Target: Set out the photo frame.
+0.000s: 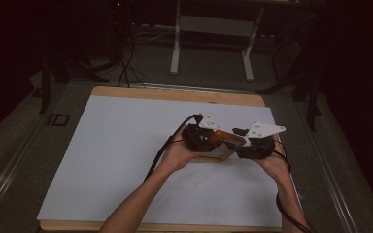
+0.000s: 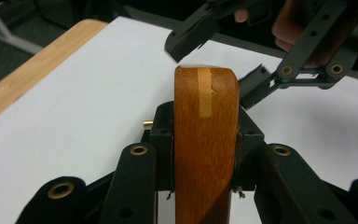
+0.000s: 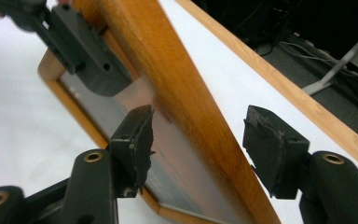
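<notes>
A brown wooden picture frame [image 1: 222, 140] with a clear pane is held tilted above the white sheet [image 1: 116, 160]. My left gripper [image 1: 201, 136] is shut on one rail of the frame [image 2: 206, 140], its pads pressed on both sides. My right gripper [image 1: 256, 144] is open, and a long rail of the frame [image 3: 182, 93] runs between its two spread pads [image 3: 137, 144] without touching them. In the left gripper view the right gripper's fingers [image 2: 193, 32] stand apart just past the frame's corner. The left gripper's finger [image 3: 88, 51] shows clamped on the frame's far end.
The white sheet covers a wooden table [image 1: 175, 93] whose edge shows at the back. Behind it stand a white desk frame [image 1: 211, 29] and black cables [image 1: 126, 63] on the grey floor. A person's forearms [image 1: 136, 204] come in from the bottom.
</notes>
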Action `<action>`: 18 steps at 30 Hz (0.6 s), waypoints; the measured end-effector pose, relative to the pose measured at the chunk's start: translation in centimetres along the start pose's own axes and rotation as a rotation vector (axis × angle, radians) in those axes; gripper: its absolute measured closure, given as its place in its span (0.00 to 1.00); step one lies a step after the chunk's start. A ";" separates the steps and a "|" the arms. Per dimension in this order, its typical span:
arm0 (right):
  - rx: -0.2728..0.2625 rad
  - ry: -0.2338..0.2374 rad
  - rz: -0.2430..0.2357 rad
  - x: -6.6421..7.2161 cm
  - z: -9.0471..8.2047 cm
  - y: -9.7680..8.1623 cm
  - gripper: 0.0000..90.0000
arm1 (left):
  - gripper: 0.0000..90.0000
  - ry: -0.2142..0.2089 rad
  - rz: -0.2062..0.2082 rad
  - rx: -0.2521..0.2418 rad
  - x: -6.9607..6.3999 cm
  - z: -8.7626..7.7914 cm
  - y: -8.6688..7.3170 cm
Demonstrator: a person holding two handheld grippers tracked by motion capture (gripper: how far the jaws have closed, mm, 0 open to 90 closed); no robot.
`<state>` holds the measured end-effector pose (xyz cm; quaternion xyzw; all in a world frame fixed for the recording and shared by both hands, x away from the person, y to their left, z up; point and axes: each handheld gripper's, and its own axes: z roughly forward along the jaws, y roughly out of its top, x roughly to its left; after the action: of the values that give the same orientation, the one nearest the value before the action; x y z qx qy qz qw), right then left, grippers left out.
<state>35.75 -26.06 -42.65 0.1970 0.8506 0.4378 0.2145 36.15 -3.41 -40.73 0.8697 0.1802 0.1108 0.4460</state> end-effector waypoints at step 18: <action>0.051 0.037 -0.027 -0.8 -0.3 -1.5 0.60 | 0.68 -0.238 0.060 -0.049 2.8 1.9 1.9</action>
<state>36.02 -27.54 -43.58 0.1828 0.8680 0.4164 0.1995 39.79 -4.64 -40.22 0.8705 0.0973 0.0241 0.4819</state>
